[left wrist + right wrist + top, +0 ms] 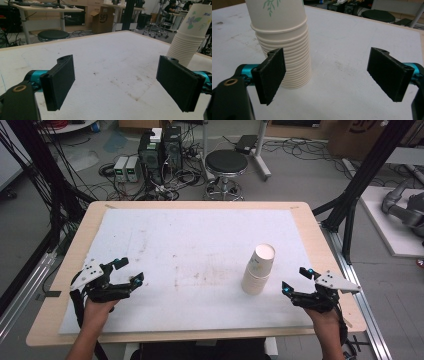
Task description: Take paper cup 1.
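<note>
A tall stack of white paper cups (258, 269) with a green leaf print stands upright on the white mat, right of centre. My right gripper (296, 281) sits just right of the stack, open, nothing between its jaws. In the right gripper view the stack of cups (283, 50) rises behind the left jaw, and the right gripper (329, 75) stays apart from it. My left gripper (129, 272) rests near the front left of the mat, open and empty. The left gripper view has the left gripper (117, 80) wide apart, with the cup stack (188, 37) far off at the right.
The white mat (190, 245) covers most of a wooden table (70, 255); faint brown stains mark its middle. A black stool (226, 162), computer boxes and cables stand on the floor beyond the far edge. Black frame posts flank both sides.
</note>
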Demonstrator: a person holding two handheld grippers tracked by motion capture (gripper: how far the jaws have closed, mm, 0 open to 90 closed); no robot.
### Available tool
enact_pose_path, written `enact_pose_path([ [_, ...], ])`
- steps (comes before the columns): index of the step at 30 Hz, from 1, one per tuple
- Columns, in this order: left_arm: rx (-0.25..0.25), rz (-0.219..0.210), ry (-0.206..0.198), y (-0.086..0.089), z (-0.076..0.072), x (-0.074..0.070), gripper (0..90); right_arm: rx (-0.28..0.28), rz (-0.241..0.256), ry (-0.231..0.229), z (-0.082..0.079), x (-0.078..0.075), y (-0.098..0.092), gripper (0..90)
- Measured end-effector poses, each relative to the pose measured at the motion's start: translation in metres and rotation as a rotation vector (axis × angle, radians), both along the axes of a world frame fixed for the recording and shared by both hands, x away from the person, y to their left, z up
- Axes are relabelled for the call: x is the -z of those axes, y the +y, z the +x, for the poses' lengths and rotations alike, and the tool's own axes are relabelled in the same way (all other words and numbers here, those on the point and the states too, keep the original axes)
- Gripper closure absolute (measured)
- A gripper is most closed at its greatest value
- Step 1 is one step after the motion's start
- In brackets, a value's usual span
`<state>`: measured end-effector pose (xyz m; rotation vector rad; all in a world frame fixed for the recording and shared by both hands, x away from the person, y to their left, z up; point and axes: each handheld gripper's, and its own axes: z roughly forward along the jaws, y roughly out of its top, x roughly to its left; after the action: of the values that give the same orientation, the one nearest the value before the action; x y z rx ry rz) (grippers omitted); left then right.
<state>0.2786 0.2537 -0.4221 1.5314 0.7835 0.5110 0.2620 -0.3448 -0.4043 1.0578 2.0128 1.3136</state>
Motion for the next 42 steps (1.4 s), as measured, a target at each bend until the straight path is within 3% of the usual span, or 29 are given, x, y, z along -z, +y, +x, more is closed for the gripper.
enact_pose_path([
  [14,0.003,-0.009,0.021,-0.002,0.009,0.004,15.3,-0.015,0.009,0.012,0.001,0.007,-0.002,15.8],
  [20,0.016,-0.019,0.017,-0.007,0.005,-0.004,15.7,-0.003,0.012,0.009,-0.002,0.004,-0.003,15.7],
  [34,0.109,0.005,0.016,-0.029,0.009,-0.024,16.1,-0.007,-0.001,0.010,-0.004,0.004,-0.002,15.8],
  [42,0.227,-0.004,-0.023,-0.062,0.021,-0.055,17.1,-0.008,-0.003,0.010,-0.004,0.004,-0.003,15.7],
])
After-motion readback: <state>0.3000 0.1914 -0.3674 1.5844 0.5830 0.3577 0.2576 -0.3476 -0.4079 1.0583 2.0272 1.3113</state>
